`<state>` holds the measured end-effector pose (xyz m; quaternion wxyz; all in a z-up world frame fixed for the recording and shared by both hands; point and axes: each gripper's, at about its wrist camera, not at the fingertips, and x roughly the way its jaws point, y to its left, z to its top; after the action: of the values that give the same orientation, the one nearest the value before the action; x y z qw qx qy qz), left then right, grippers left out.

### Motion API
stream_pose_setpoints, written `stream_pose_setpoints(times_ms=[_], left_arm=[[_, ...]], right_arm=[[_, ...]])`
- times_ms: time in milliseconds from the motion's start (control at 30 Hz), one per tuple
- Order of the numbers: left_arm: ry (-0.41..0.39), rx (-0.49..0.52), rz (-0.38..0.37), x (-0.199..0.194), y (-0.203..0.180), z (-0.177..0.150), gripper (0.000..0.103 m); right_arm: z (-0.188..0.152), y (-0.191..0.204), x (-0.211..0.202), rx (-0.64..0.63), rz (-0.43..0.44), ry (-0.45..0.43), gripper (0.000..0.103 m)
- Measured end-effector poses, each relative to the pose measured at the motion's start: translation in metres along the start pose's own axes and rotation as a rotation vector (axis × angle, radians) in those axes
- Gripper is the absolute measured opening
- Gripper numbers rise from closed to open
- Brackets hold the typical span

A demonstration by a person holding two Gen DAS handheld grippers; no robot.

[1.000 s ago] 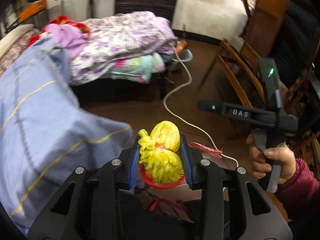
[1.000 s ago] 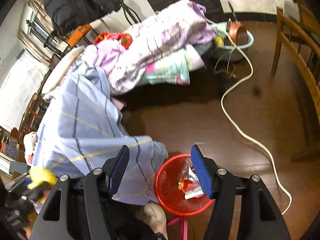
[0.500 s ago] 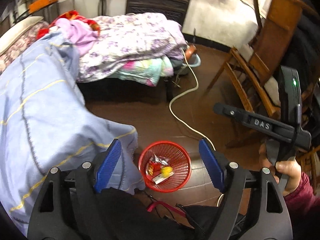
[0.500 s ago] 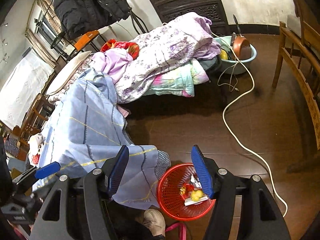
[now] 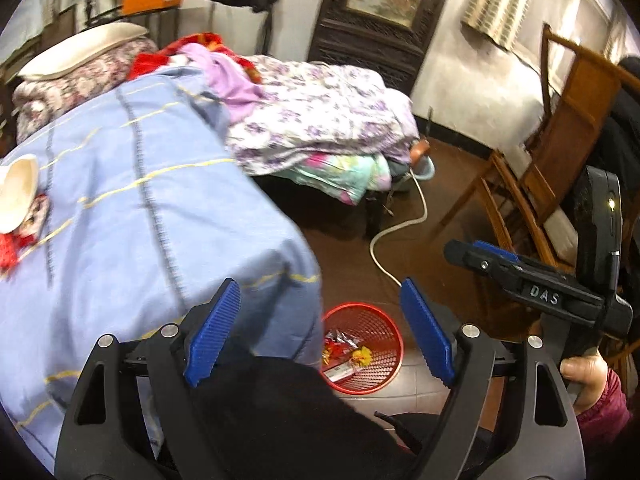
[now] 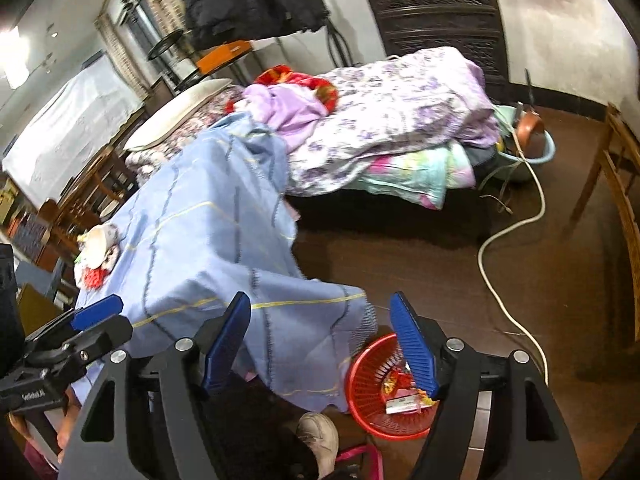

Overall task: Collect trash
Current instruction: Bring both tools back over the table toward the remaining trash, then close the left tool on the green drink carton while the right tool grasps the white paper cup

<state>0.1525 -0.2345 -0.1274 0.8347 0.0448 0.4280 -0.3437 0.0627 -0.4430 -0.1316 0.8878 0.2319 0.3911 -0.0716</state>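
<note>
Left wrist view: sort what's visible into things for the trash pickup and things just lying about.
For the job:
- red basket
- wrappers and yellow net inside it
- litter beside the white bowl on the blue cloth
- left gripper, open and empty

Lying about:
- floral quilt
- white cable
- wooden chair

Dim indoor light, bright glare upper left in right view, motion blur, fisheye bending, dark vignetted corners

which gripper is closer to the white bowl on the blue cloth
Left. The left gripper hangs by the table edge on the white bowl's side. The right gripper is off past the far corner, over the floor beyond the red basket.
</note>
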Motion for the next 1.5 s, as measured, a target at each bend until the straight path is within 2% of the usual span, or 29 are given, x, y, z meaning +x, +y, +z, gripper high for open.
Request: stream_pose_setpoints(times_ms=[233,567,700,800,900,1000,1067,1100,1133,1300,1433,1467,1500], left_arm=[[-0.063,-0.142,0.082,-0.034,0.074,-0.009,0.082],[-0.156,-0.393,0.311,-0.096,0.215,-0.028,0.087],[-0.17,-0.446,0.397,-0.107,0.266,-0.017,0.089],[-0.178,-0.48,0.448,-0.109,0.301,-0.003,0.089],[-0.176,-0.53,0.443,-0.1,0.331,0.011,0.09],[-0.155,-0.539,0.455,-0.086,0.348,0.021,0.09],[-0.138,-0.517,0.512,-0.077,0.353,0.024,0.091],[-0.14,-0.496,0.564,-0.075,0.354,0.025,0.091],[-0.141,-0.486,0.575,-0.073,0.353,0.024,0.091],[-0.136,-0.537,0.512,-0.072,0.37,0.003,0.091],[-0.169,-0.593,0.429,-0.079,0.384,-0.016,0.09],[-0.179,-0.606,0.406,-0.081,0.386,-0.018,0.088],[-0.202,-0.614,0.374,-0.084,0.387,-0.021,0.081]], right_arm=[[-0.004,0.061,0.015,-0.085,0.044,0.038,0.074],[-0.008,0.148,0.047,-0.204,0.119,0.081,0.078],[-0.013,0.183,0.063,-0.262,0.136,0.054,0.079],[-0.022,0.207,0.074,-0.315,0.121,0.048,0.079],[-0.027,0.222,0.075,-0.36,0.131,0.052,0.079],[-0.029,0.232,0.071,-0.417,0.1,0.033,0.081],[-0.029,0.234,0.069,-0.427,0.088,0.029,0.081],[-0.029,0.234,0.068,-0.425,0.085,0.029,0.081],[-0.029,0.234,0.067,-0.423,0.082,0.029,0.081],[-0.027,0.236,0.072,-0.418,0.089,0.05,0.082],[-0.031,0.243,0.079,-0.427,0.105,0.078,0.082],[-0.031,0.243,0.081,-0.432,0.105,0.08,0.082],[-0.032,0.244,0.082,-0.437,0.103,0.082,0.082]])
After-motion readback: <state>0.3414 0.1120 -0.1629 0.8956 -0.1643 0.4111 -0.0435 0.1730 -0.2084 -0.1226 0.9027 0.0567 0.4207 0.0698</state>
